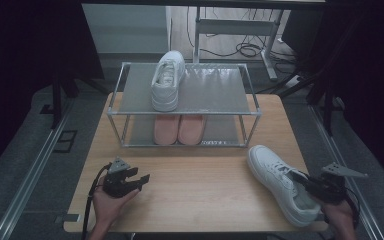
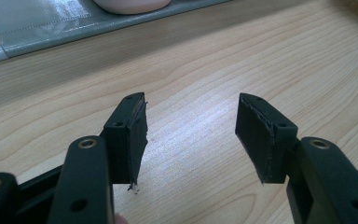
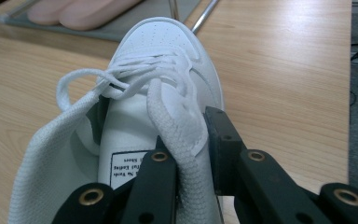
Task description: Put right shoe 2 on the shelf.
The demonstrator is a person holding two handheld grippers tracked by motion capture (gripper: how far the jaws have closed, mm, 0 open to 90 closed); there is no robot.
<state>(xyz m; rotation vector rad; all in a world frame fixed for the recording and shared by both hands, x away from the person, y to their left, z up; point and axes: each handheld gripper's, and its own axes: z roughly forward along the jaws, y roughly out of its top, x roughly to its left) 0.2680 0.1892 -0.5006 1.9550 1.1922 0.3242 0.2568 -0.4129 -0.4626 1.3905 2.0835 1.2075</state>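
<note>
At the near left of the table point(image 1: 190, 195), the left gripper point(image 1: 139, 181) rests low over bare wood with its jaws spread and nothing between them. The left gripper view confirms this: both pads point(image 2: 133, 140) stand well apart over the wood grain. It is far from the work in hand.

In the middle, the shoe rack point(image 1: 185, 112) stands toward the far side. One white sneaker point(image 1: 167, 80) sits on its top shelf, left of centre, toe pointing away. A pink pair point(image 1: 178, 129) occupies the lower shelf.

At the near right lies the loose white sneaker point(image 1: 280, 182), its long axis running diagonally: toe toward the rack, heel toward the near right corner. The right gripper point(image 1: 305, 181) is at the heel end, the nearer hand by a wide margin. The right gripper view shows its jaws pinching the collar wall of the shoe point(image 3: 163, 112), one jaw inside the opening, one outside.

Judgement: the free space on the top shelf lies to the far left of the held shoe, beside its mate. The toe already points roughly that way, so the carry calls for a lift and a slight turn to match the shelved shoe.
</note>
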